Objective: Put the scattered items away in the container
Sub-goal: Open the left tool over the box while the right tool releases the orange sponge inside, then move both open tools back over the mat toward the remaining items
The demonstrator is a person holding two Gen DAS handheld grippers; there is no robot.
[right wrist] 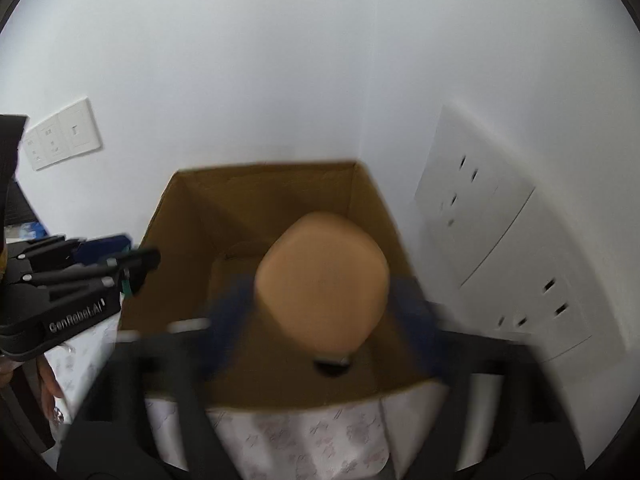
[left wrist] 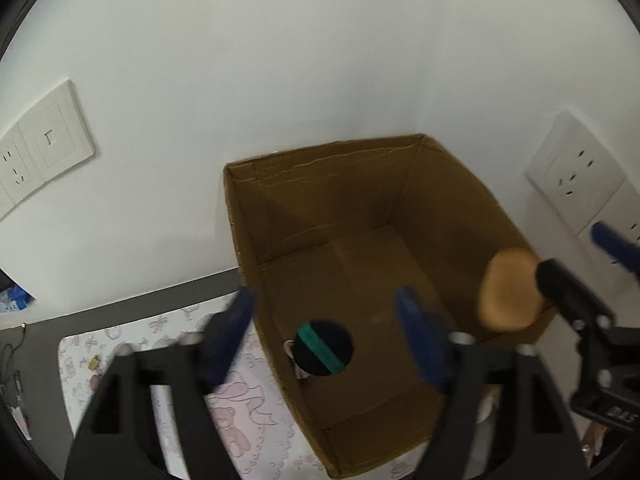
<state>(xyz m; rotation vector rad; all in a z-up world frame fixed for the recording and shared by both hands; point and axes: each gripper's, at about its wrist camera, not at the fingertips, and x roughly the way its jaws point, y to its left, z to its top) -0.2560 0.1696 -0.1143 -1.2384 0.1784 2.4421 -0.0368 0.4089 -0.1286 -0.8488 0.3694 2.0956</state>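
Open cardboard box (left wrist: 360, 280) at center of the left view, pushed into a white wall corner, rim free on the lower and left sides, patterned mat (left wrist: 236, 412) under it at lower left. Inside, low on the box floor, a black disc with a green stripe (left wrist: 324, 347) over something white (too blurred to name). Left claw (left wrist: 326, 336) spread wide at the bottom of the frame, blue fingers (left wrist: 230, 336) straddling the near-left wall, nothing between them. Tan rounded lump (right wrist: 322, 284) at center of the right view, above the box mouth, flanked by the right claw (right wrist: 324, 320); smeared by blur, so cannot tell whether gripped or loose. Wall sockets (right wrist: 476, 216) close at right.
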